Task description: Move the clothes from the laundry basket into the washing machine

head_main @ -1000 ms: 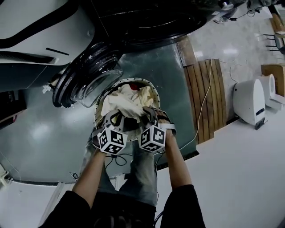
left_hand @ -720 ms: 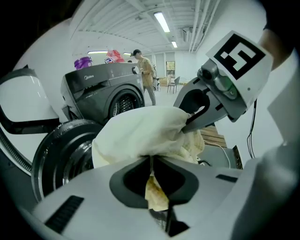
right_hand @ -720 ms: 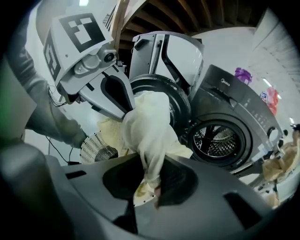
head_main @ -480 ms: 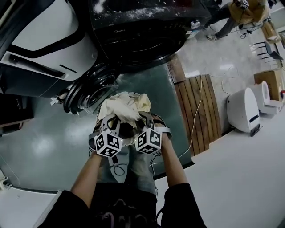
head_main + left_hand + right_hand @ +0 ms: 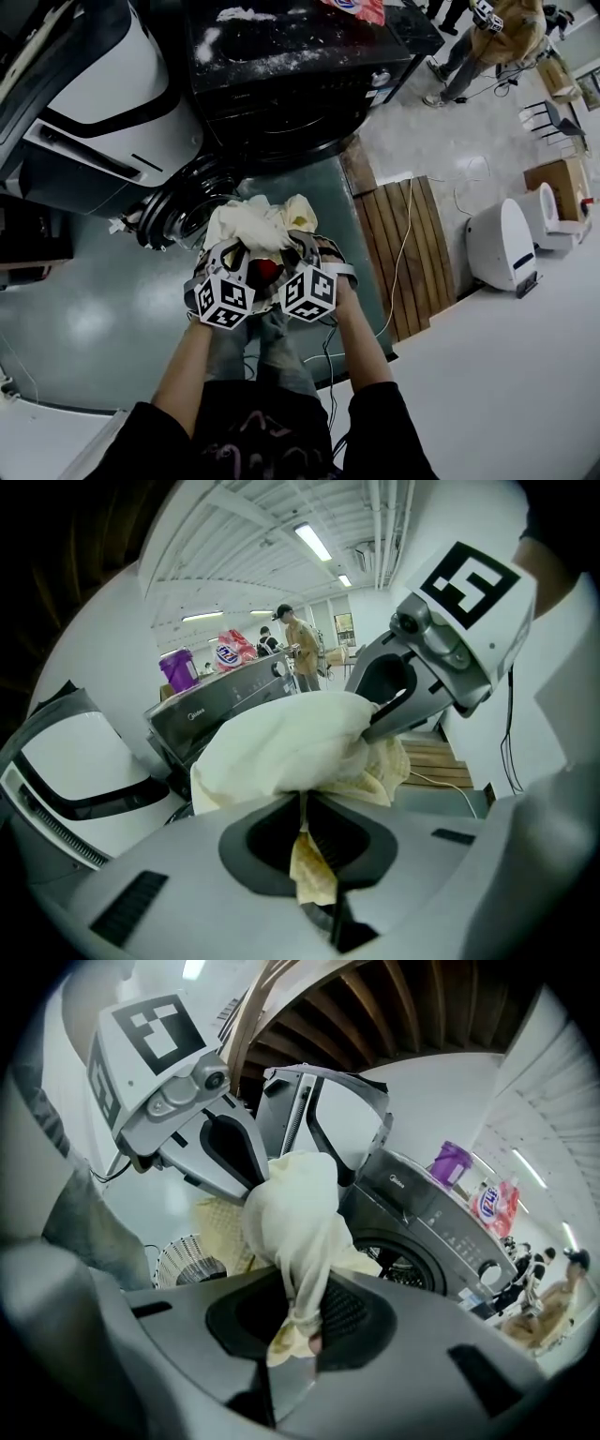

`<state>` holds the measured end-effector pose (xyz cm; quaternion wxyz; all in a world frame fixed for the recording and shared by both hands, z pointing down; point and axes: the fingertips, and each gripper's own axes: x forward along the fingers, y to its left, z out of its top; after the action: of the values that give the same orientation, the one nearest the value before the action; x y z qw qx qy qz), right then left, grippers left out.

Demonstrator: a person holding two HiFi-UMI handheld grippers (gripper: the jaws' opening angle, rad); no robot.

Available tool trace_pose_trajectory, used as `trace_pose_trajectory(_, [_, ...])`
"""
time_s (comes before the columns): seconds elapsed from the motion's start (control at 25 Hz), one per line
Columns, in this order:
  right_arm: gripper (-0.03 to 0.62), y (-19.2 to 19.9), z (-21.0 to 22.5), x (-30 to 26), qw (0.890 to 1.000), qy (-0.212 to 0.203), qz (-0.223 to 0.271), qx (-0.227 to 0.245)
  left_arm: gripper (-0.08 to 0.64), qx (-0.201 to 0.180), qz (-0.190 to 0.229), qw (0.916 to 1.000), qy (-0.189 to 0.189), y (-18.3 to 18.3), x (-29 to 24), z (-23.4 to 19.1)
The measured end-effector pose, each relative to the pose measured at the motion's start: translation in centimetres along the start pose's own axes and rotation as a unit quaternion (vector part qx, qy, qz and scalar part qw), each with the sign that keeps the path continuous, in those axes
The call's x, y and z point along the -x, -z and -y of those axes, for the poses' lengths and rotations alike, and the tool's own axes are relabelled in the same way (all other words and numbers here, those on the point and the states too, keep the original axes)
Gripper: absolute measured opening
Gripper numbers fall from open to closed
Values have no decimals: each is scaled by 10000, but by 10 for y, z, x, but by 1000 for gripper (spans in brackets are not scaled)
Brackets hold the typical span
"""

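Note:
A cream bundle of clothes (image 5: 251,225) hangs in the air in front of the black washing machine (image 5: 281,75), whose round door (image 5: 178,214) stands open. My left gripper (image 5: 234,255) and right gripper (image 5: 305,247) sit side by side, each shut on the bundle. In the left gripper view cream cloth (image 5: 281,747) is pinched in the jaws of the left gripper (image 5: 305,841). In the right gripper view cloth (image 5: 298,1208) runs down into the right gripper (image 5: 295,1330). The white laundry basket (image 5: 183,1260) stands on the floor below, and the drum opening (image 5: 412,1260) is ahead.
A wooden slatted platform (image 5: 398,248) with a cable lies to the right of the washer. Past it stand a white appliance (image 5: 502,246) and a cardboard box (image 5: 553,183). A large white machine (image 5: 103,75) is on the left. A person (image 5: 497,33) stands at the far right.
Both grippers have risen together with the cream bundle, lifting it out of the basket. The basket rim no longer surrounds the cloth, and more of the washer is in view.

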<state>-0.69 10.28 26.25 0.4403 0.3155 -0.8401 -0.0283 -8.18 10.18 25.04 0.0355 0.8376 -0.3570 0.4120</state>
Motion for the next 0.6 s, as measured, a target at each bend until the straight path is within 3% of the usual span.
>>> trace_pose_trajectory(0.24, [73, -16, 10, 14, 9998, 176, -88, -55, 41, 4, 155, 9998, 77, -15, 13, -10])
trace_pose_trajectory(0.6, [72, -39, 23, 44, 9978, 599, -278, -107, 41, -324, 574, 9974, 276, -41, 41, -18])
